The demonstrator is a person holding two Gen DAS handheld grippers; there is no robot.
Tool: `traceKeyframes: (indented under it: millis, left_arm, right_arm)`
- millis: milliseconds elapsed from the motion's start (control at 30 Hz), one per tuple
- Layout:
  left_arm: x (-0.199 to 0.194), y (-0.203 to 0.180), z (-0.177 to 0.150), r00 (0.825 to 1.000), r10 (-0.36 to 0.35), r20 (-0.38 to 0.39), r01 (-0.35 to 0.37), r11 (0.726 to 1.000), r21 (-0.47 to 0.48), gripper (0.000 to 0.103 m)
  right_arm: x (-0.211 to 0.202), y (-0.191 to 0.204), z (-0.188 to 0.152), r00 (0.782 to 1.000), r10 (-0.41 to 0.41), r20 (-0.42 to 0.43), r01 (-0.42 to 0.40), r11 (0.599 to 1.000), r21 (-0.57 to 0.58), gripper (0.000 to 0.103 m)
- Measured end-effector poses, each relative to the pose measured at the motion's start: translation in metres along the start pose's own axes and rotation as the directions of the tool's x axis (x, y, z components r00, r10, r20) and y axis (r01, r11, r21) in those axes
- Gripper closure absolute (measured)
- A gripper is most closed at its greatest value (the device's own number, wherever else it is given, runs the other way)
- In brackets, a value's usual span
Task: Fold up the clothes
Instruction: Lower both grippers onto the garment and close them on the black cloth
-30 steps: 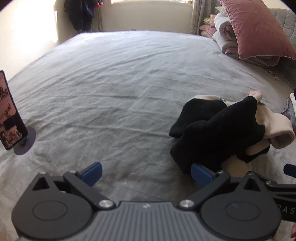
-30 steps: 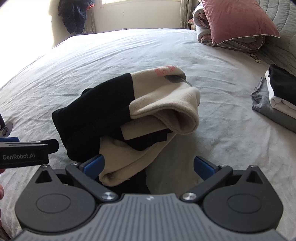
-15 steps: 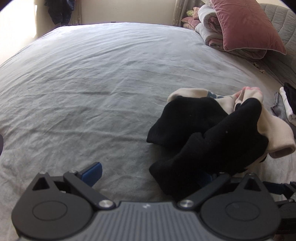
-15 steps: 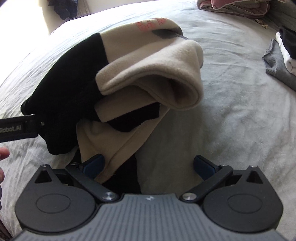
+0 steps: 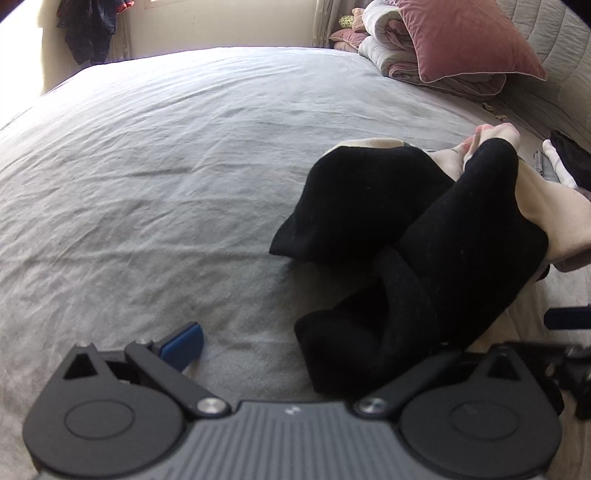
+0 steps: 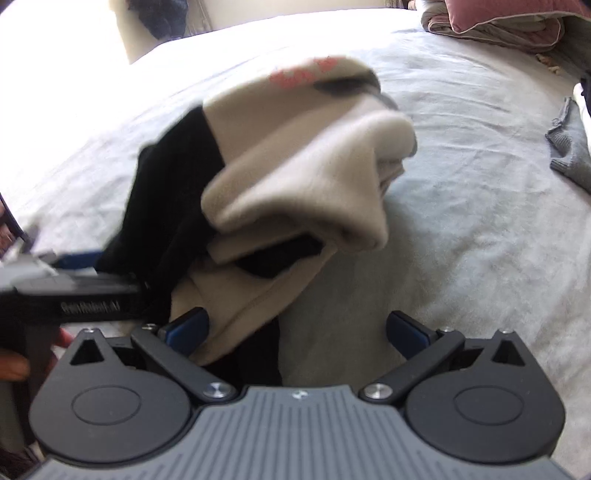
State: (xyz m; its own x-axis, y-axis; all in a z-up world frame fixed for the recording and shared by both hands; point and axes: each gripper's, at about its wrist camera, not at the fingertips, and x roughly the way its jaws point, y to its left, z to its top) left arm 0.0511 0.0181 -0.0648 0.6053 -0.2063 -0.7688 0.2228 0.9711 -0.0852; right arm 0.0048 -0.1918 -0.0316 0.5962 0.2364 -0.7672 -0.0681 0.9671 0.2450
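A crumpled black and beige garment (image 5: 406, 240) lies on the grey bed sheet (image 5: 166, 166). My left gripper (image 5: 295, 343) is open at its near left corner. Its left blue finger (image 5: 183, 345) rests over bare sheet, and black cloth hides its right finger. In the right wrist view the same garment (image 6: 295, 192) rises in a beige fold with pink print on top. My right gripper (image 6: 297, 330) is open, and the garment's lower beige and black edge lies between its fingers, against the left finger (image 6: 188, 328). The left gripper (image 6: 74, 295) shows at the garment's left side.
A pink pillow (image 5: 469, 40) on rolled blankets (image 5: 388, 55) sits at the far right of the bed. Folded clothes (image 6: 569, 147) lie at the right edge. Dark clothes (image 5: 92, 29) hang at the far wall. A phone on a stand (image 6: 7, 221) is at the left edge.
Both grippers have moved in closer to the garment. Black cloth now covers the left gripper's right finger. The phone has dropped out of the left wrist view.
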Motion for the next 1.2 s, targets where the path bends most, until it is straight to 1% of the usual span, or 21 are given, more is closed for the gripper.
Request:
traceKeyframes:
  millis: [100, 200, 267, 300, 333, 367, 400, 433, 467, 533, 567, 600, 633, 667, 733, 833, 933, 1100, 1200]
  left_arm:
    - [-0.004, 0.006, -0.001, 1.000, -0.017, 0.012, 0.018, 1.000, -0.006, 0.000]
    - [-0.005, 0.007, 0.006, 0.999, -0.041, -0.028, 0.040, 0.999, -0.031, 0.001]
    - [-0.011, 0.012, 0.009, 0.997, -0.069, -0.038, 0.067, 0.997, -0.050, 0.002]
    - [-0.016, 0.015, 0.010, 0.996, -0.083, -0.027, 0.082, 0.995, -0.061, 0.005]
    - [-0.017, 0.014, 0.010, 0.995, -0.095, -0.016, 0.094, 0.993, -0.068, 0.008]
    - [-0.018, 0.013, 0.009, 0.994, -0.105, -0.006, 0.104, 0.992, -0.070, 0.013]
    - [-0.021, 0.014, 0.009, 0.993, -0.115, 0.005, 0.115, 0.991, -0.071, 0.017]
    - [-0.024, 0.014, 0.009, 0.992, -0.125, 0.018, 0.126, 0.989, -0.071, 0.020]
    - [-0.026, 0.014, 0.009, 0.990, -0.135, 0.032, 0.137, 0.988, -0.074, 0.023]
    - [-0.031, 0.016, 0.009, 0.986, -0.158, 0.056, 0.163, 0.983, -0.088, 0.032]
    - [-0.033, 0.017, 0.009, 0.982, -0.173, 0.071, 0.180, 0.979, -0.098, 0.046]
    - [-0.035, 0.018, 0.010, 0.978, -0.188, 0.087, 0.197, 0.974, -0.109, 0.072]
    - [-0.037, 0.020, 0.010, 0.973, -0.206, 0.103, 0.218, 0.968, -0.126, 0.088]
    - [-0.039, 0.022, 0.010, 0.969, -0.219, 0.117, 0.235, 0.961, -0.146, 0.095]
    - [-0.044, 0.026, 0.011, 0.966, -0.212, 0.149, 0.237, 0.956, -0.173, 0.096]
    - [-0.058, 0.027, 0.012, 0.962, -0.172, 0.212, 0.208, 0.964, -0.163, 0.096]
    - [-0.071, 0.030, 0.013, 0.954, -0.147, 0.260, 0.192, 0.969, -0.155, 0.096]
    - [-0.090, 0.040, 0.014, 0.941, -0.091, 0.327, 0.148, 0.977, -0.154, 0.097]
    - [-0.101, 0.047, 0.013, 0.932, -0.044, 0.359, 0.104, 0.983, -0.150, 0.097]
  right_arm:
    - [-0.019, -0.008, 0.008, 0.996, 0.032, 0.082, -0.035, 0.999, 0.033, 0.000]
    - [-0.036, -0.010, 0.018, 0.984, 0.054, 0.172, -0.059, 0.998, 0.020, 0.003]
    - [-0.039, -0.014, 0.029, 0.976, 0.068, 0.209, -0.072, 0.997, 0.015, 0.017]
    - [-0.038, -0.015, 0.032, 0.973, 0.078, 0.216, -0.083, 0.996, 0.015, 0.023]
    - [-0.035, -0.015, 0.034, 0.972, 0.092, 0.217, -0.098, 0.995, 0.015, 0.037]
    - [-0.033, -0.015, 0.033, 0.971, 0.106, 0.213, -0.112, 0.994, 0.018, 0.052]
    - [-0.032, -0.016, 0.032, 0.972, 0.116, 0.206, -0.123, 0.992, 0.022, 0.061]
    - [-0.030, -0.017, 0.032, 0.972, 0.122, 0.201, -0.130, 0.991, 0.025, 0.078]
    - [-0.029, -0.020, 0.031, 0.972, 0.129, 0.198, -0.137, 0.990, 0.026, 0.083]
    - [-0.034, -0.021, 0.028, 0.971, 0.144, 0.193, -0.152, 0.988, 0.023, 0.084]
    - [-0.036, -0.019, 0.027, 0.970, 0.154, 0.189, -0.160, 0.987, 0.016, 0.085]
    - [-0.038, -0.017, 0.026, 0.969, 0.165, 0.185, -0.169, 0.986, 0.008, 0.085]
    - [-0.041, -0.015, 0.024, 0.968, 0.180, 0.178, -0.183, 0.983, 0.003, 0.085]
    - [-0.043, -0.012, 0.022, 0.965, 0.203, 0.166, -0.206, 0.979, 0.001, 0.086]
    - [-0.048, -0.006, 0.018, 0.959, 0.246, 0.142, -0.247, 0.969, -0.006, 0.086]
    - [-0.051, 0.007, 0.011, 0.948, 0.299, 0.106, -0.297, 0.954, -0.036, 0.086]
    - [-0.054, 0.020, 0.005, 0.933, 0.353, 0.067, -0.349, 0.935, -0.062, 0.086]
    - [-0.053, 0.045, -0.003, 0.889, 0.457, -0.004, -0.456, 0.887, -0.066, 0.086]
    - [-0.051, 0.063, -0.008, 0.873, 0.486, -0.042, -0.488, 0.868, -0.088, 0.086]
